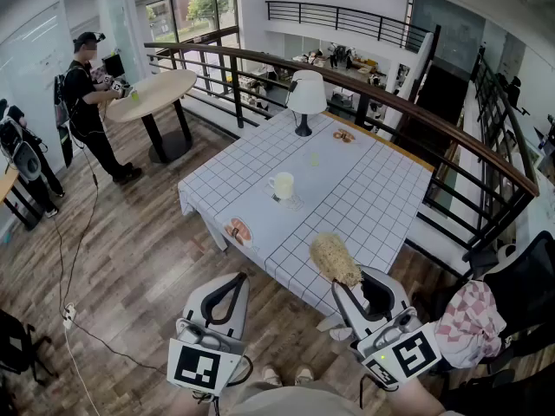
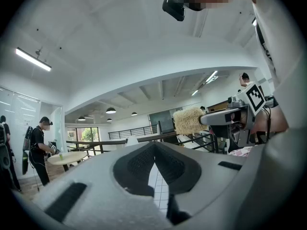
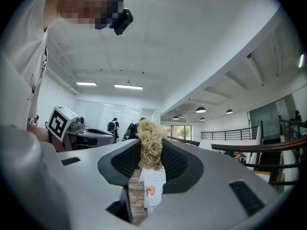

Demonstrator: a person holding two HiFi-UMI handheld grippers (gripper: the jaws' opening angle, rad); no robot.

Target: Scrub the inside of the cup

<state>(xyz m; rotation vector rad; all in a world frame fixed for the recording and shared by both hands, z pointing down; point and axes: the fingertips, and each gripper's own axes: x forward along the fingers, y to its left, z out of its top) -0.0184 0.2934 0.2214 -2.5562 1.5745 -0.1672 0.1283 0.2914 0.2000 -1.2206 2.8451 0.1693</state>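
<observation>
Two grippers hovered at the near edge of the checked table (image 1: 368,199). The right gripper (image 1: 353,281) clamped a straw-coloured fibre scrubber (image 1: 336,258). The left gripper (image 1: 236,281) was closed on nothing. The white cup (image 1: 282,185) stood upright mid-table, well apart from both.

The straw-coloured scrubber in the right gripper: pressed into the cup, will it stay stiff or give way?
The scrubber looks like a loose tangle of fibres, so it probably squashes and springs back. Its free end sticks out past the right gripper, so it may bend sideways.
</observation>
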